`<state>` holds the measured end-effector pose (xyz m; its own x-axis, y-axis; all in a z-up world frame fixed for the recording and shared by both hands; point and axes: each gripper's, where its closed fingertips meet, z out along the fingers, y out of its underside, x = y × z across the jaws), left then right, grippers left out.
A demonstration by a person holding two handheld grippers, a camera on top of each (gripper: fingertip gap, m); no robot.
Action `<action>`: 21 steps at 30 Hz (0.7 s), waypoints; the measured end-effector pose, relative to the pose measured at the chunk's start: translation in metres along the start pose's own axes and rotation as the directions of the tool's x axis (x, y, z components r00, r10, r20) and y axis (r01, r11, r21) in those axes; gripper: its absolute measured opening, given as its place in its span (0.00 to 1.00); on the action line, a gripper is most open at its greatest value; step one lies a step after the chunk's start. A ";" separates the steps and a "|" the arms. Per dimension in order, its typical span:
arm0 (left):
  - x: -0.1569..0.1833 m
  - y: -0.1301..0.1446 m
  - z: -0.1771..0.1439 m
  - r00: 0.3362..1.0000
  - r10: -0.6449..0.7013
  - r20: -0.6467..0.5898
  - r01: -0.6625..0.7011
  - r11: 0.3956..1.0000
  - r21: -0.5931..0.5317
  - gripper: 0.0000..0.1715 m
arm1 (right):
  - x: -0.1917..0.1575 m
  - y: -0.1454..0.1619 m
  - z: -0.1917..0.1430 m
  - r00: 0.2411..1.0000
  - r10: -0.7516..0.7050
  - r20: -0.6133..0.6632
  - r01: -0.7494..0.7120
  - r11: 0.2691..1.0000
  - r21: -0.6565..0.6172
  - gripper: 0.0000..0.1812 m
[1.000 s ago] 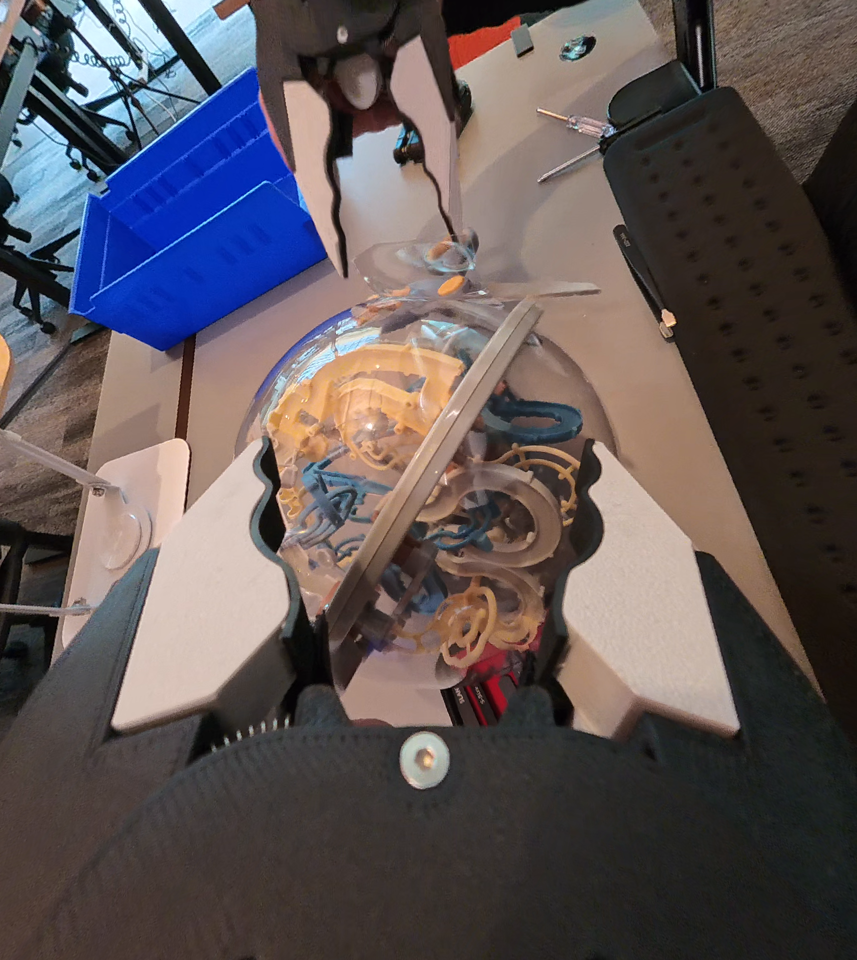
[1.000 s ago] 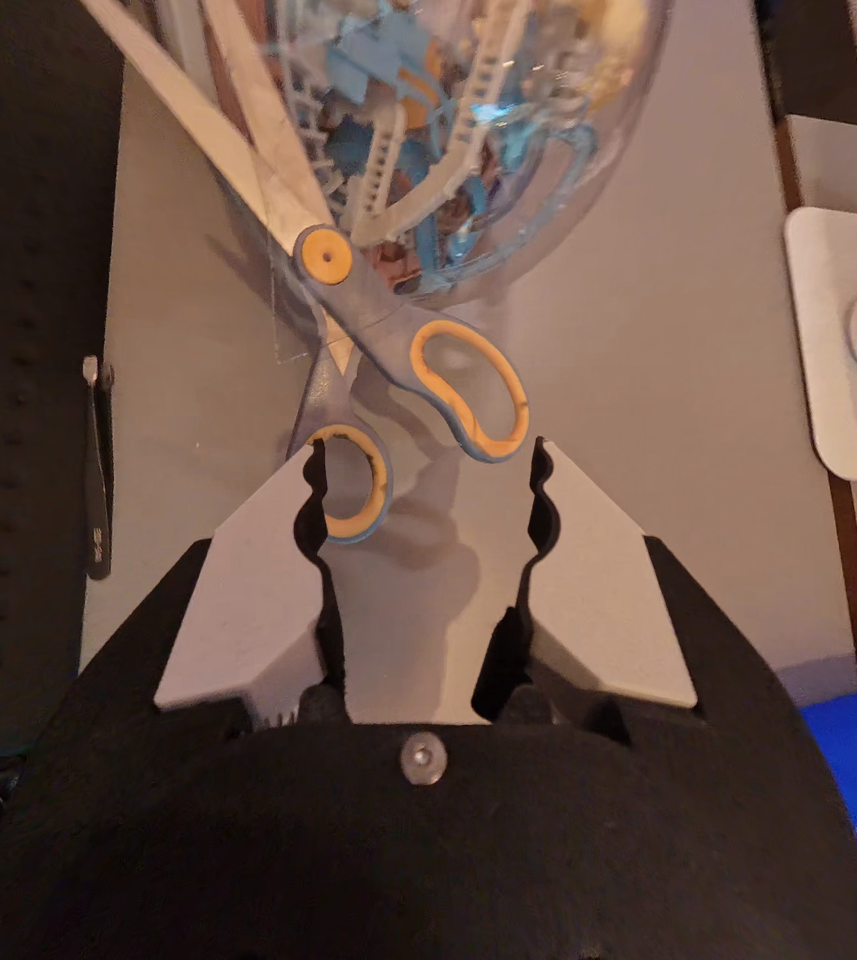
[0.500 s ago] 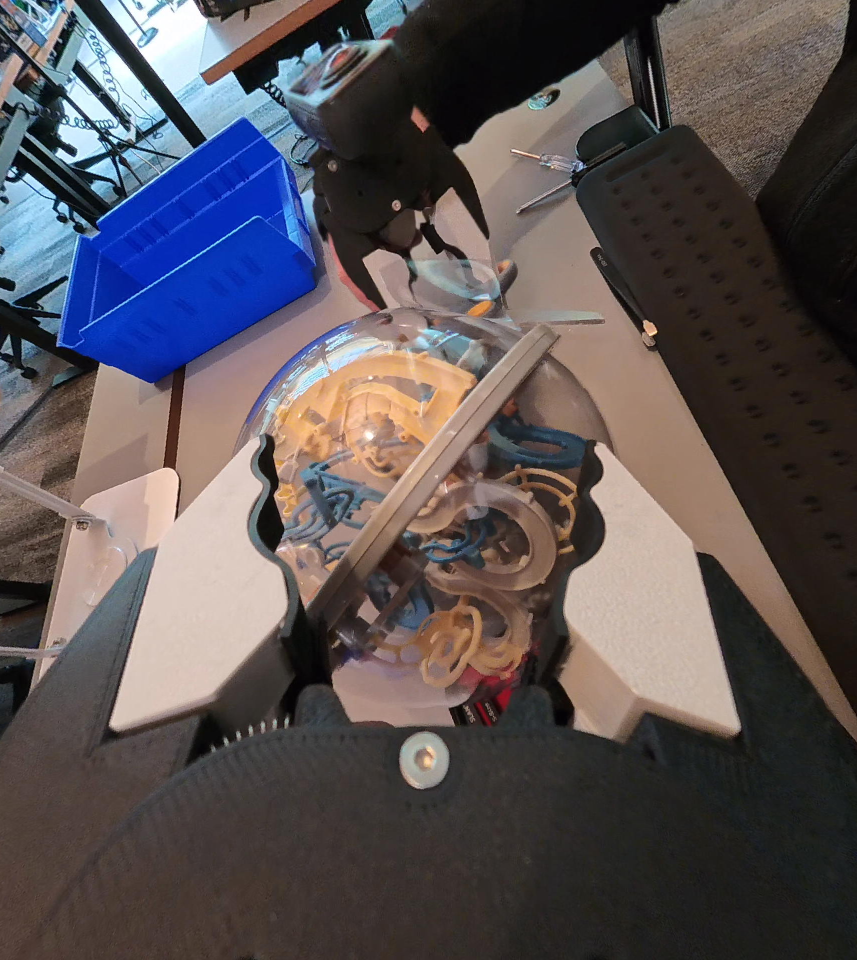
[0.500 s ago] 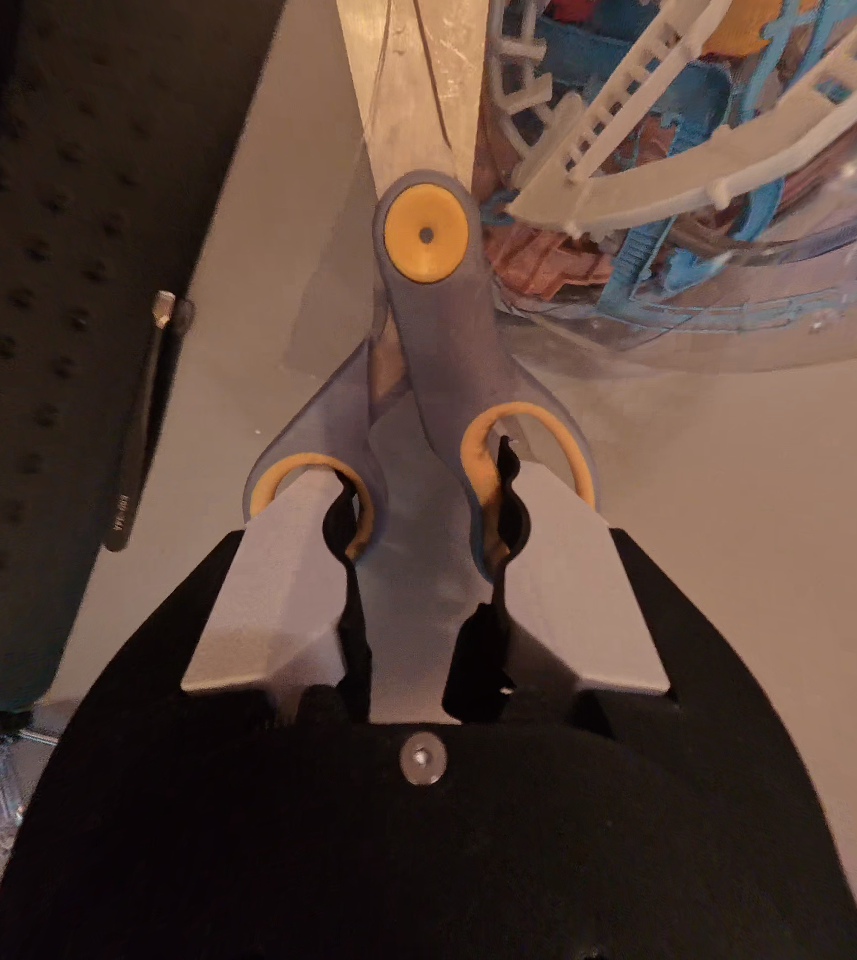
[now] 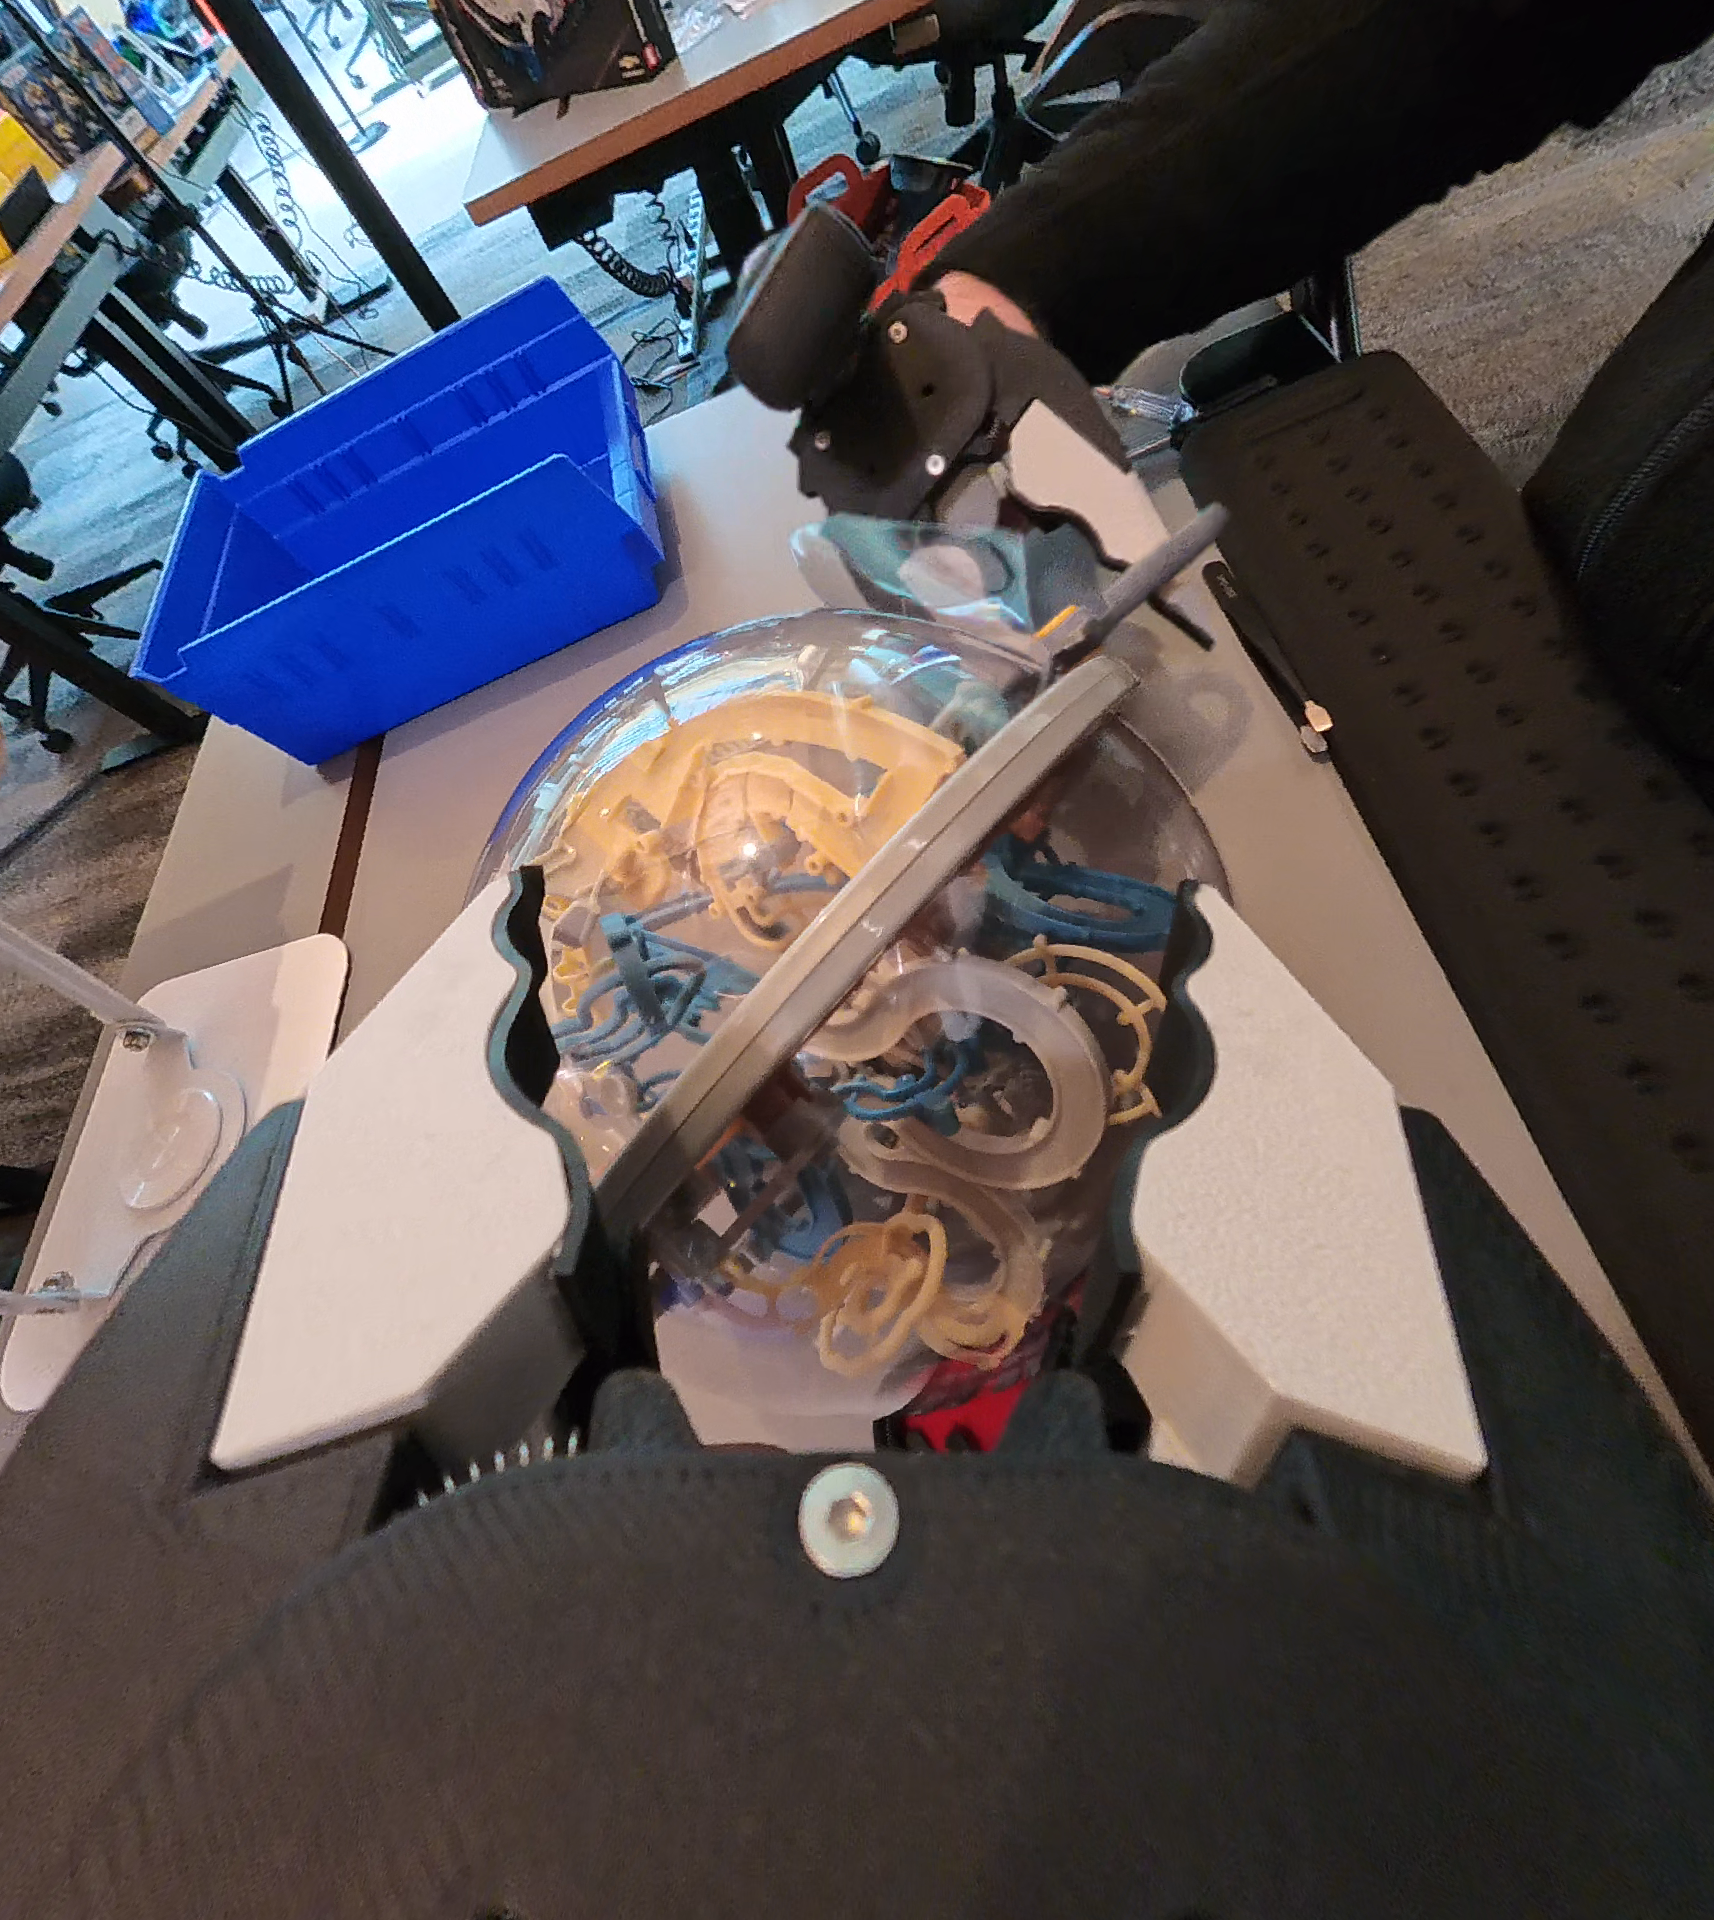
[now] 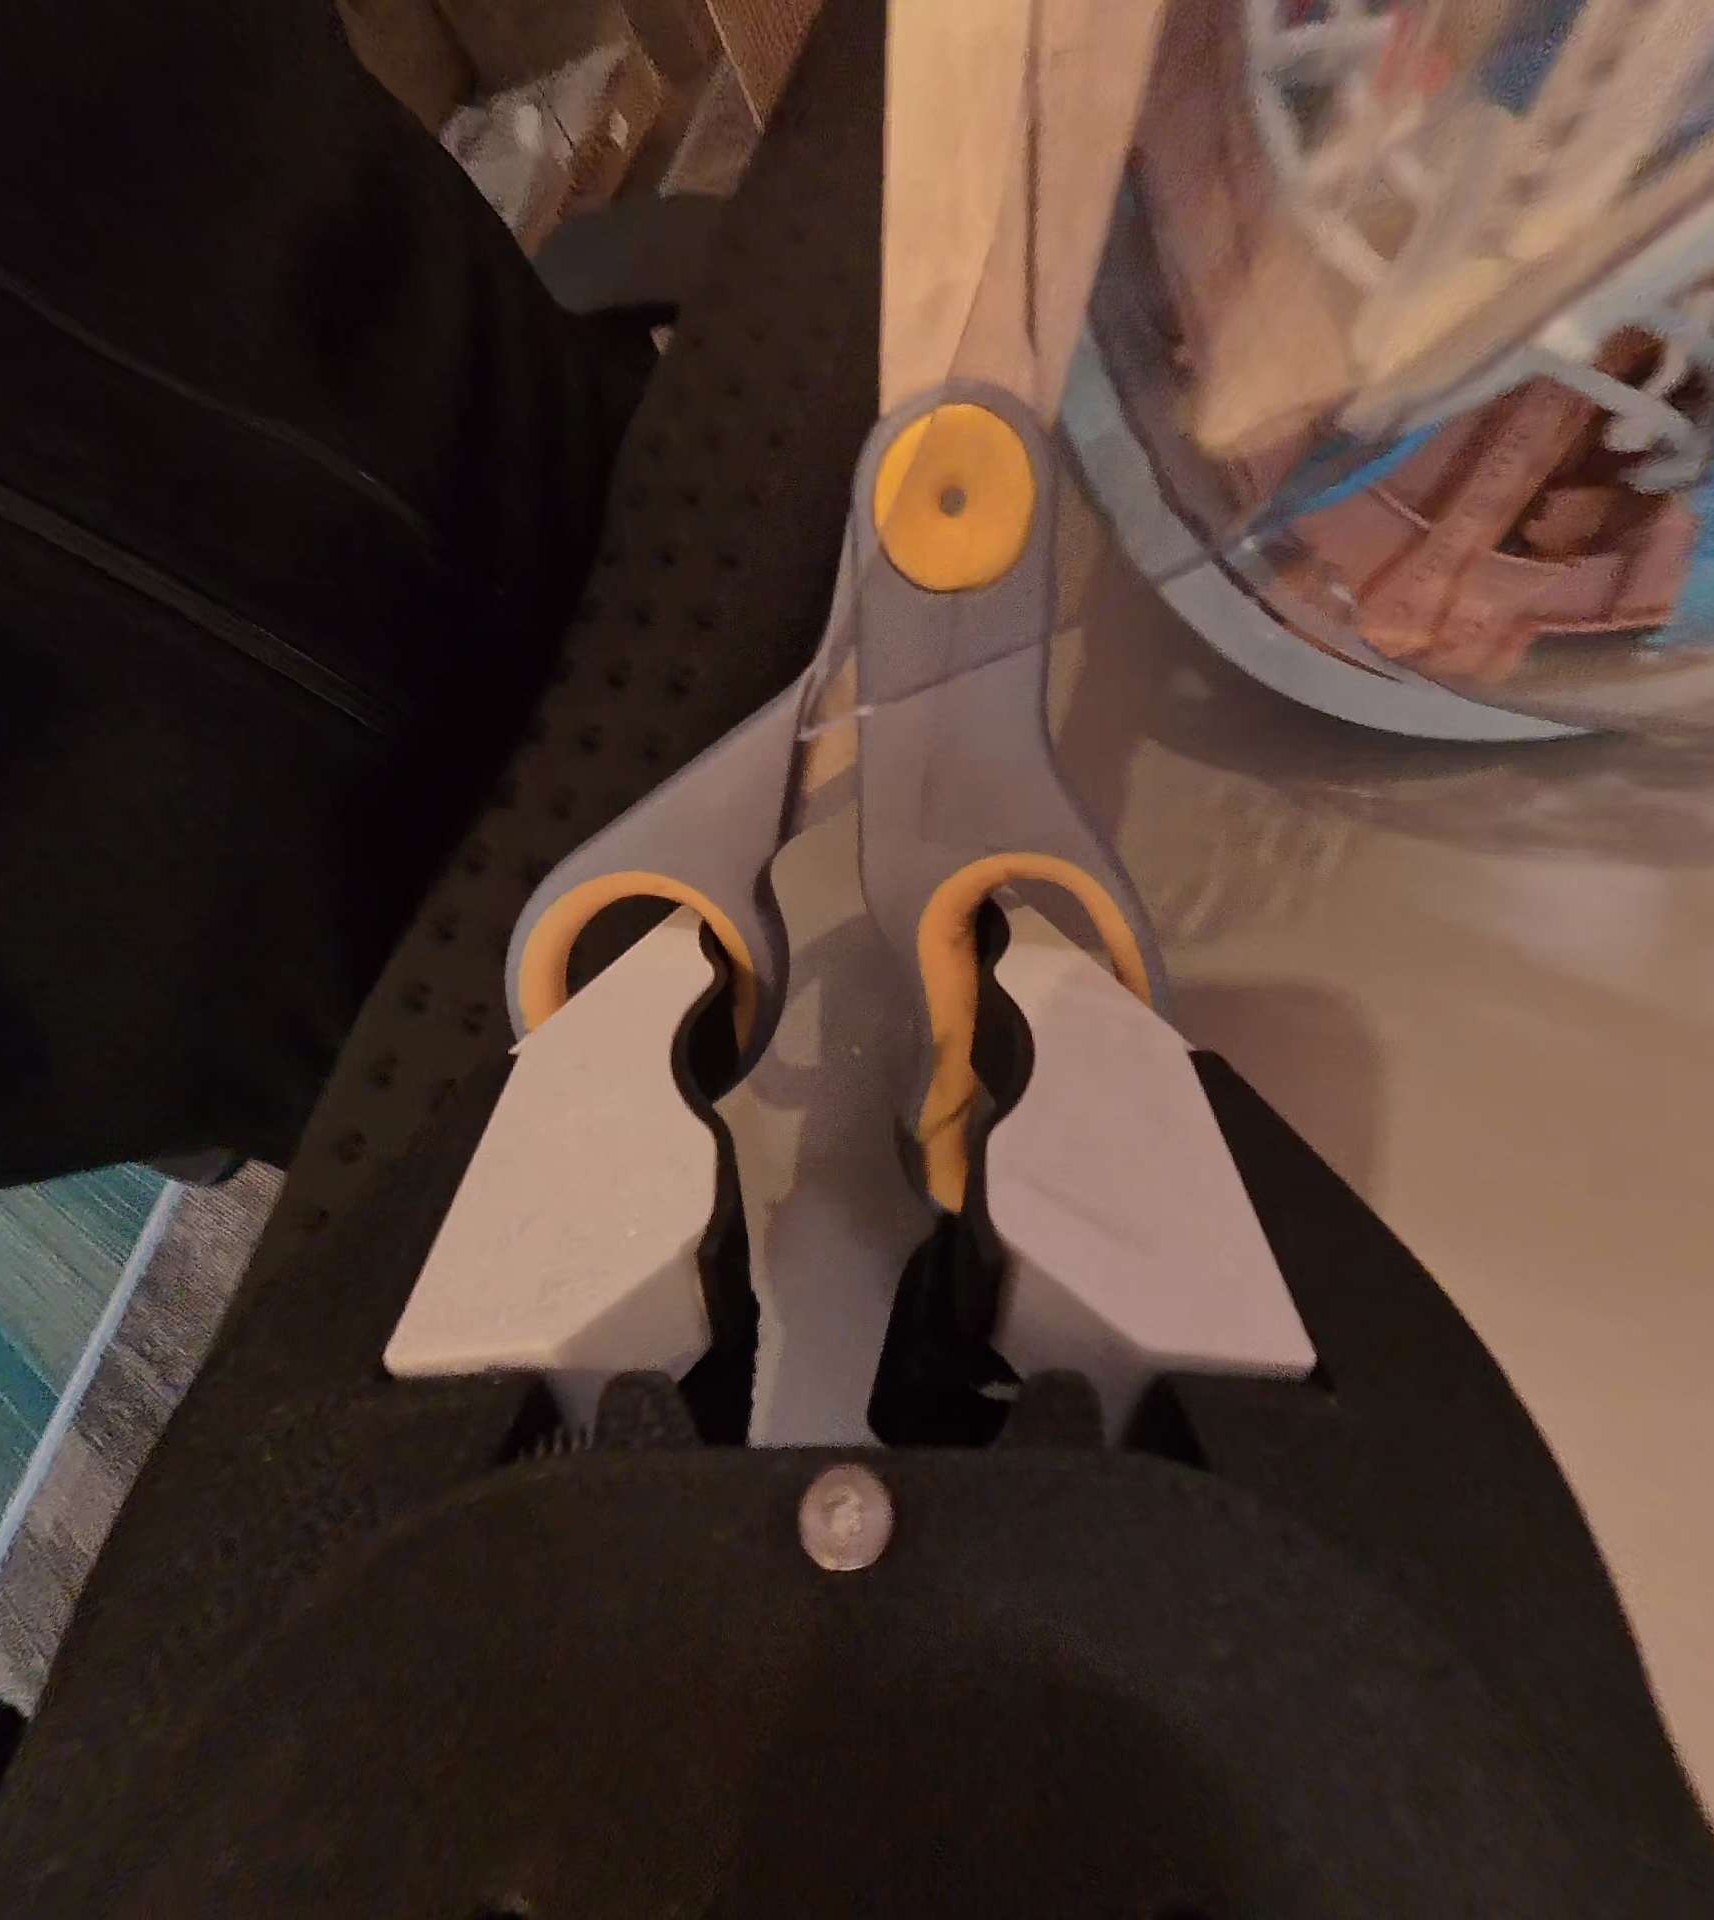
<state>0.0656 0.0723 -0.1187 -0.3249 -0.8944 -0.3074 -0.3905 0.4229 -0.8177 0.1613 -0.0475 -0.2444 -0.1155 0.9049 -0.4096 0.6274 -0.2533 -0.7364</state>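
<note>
In the left wrist view the left gripper point(image 5: 848, 935) is clasped around a clear plastic sphere point(image 5: 832, 935) filled with yellow, blue and grey maze tracks and crossed by a grey ring; both white fingers press its sides, and the sphere sits on a grey table point(image 5: 1372, 997). Beyond the sphere, the right gripper point(image 5: 1029, 540) hangs over the table in a person's hand point(image 5: 978, 301) with a black sleeve, and a pair of scissors point(image 5: 1133, 587) juts from it toward the sphere's top. Left of the sphere stands a blue bin point(image 5: 417, 592), nearer on that side a white stand plate point(image 5: 198, 1049), and to the right of the sphere a black perforated chair point(image 5: 1559, 831). In the right wrist view the right gripper point(image 6: 853, 997) grips the scissors point(image 6: 946, 665) by their grey, orange-lined handles, one finger through each loop, squeezing the handles together; the blades point ahead, just left of the sphere point(image 6: 1455, 343), whether touching it I cannot tell
</note>
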 end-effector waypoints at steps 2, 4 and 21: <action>0.002 -0.002 0.001 1.000 0.006 0.006 -0.006 1.000 0.017 0.67 | -0.004 -0.002 0.009 0.999 0.041 -0.011 -0.041 0.999 0.004 0.23; 0.005 -0.004 0.004 1.000 0.021 0.014 -0.021 1.000 0.012 0.67 | -0.005 -0.001 0.015 0.996 0.074 -0.041 -0.075 0.997 -0.015 0.24; 0.003 -0.006 0.009 0.999 0.048 0.021 -0.048 0.998 -0.028 0.68 | 0.009 0.002 0.005 0.997 -0.043 -0.071 0.031 0.987 -0.157 0.23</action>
<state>0.0751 0.0660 -0.1193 -0.3250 -0.8759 -0.3567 -0.3986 0.4689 -0.7882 0.1577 -0.0413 -0.2521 -0.0868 0.9371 -0.3382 0.7369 -0.1681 -0.6548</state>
